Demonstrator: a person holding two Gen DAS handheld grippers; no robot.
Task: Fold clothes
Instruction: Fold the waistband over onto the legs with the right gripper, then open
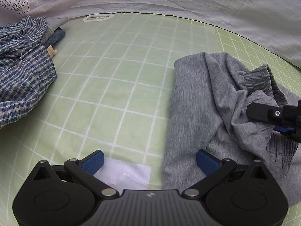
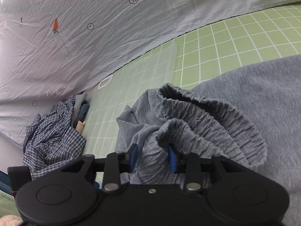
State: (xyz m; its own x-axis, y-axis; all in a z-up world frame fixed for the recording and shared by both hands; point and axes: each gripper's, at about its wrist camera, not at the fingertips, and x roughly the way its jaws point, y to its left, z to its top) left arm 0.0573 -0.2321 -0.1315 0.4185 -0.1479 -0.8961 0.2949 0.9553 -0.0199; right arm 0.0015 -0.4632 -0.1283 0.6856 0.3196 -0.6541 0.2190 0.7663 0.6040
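Two views guide us. From the left wrist, our left tool (image 1: 149, 161) hangs wide open and empty, its right pad over the near edge of the grey sweatpants (image 1: 199, 101) lying on the green grid sheet (image 1: 116, 79); the plaid shirt (image 1: 24, 71) sits well apart. From the right wrist, our right tool (image 2: 152, 157) is clamped on the bunched elastic waistband (image 2: 216, 124). We judge the left should pinch the near edge so the fold travels evenly.

Left gripper (image 1: 149, 160) hovers with fingers spread wide over a green checked sheet (image 1: 112, 75). Grey sweatpants (image 1: 197, 98) lie crumpled to the right, the right gripper (image 1: 250, 111) pinching their fabric. A blue plaid shirt (image 1: 22, 71) lies heaped far left.
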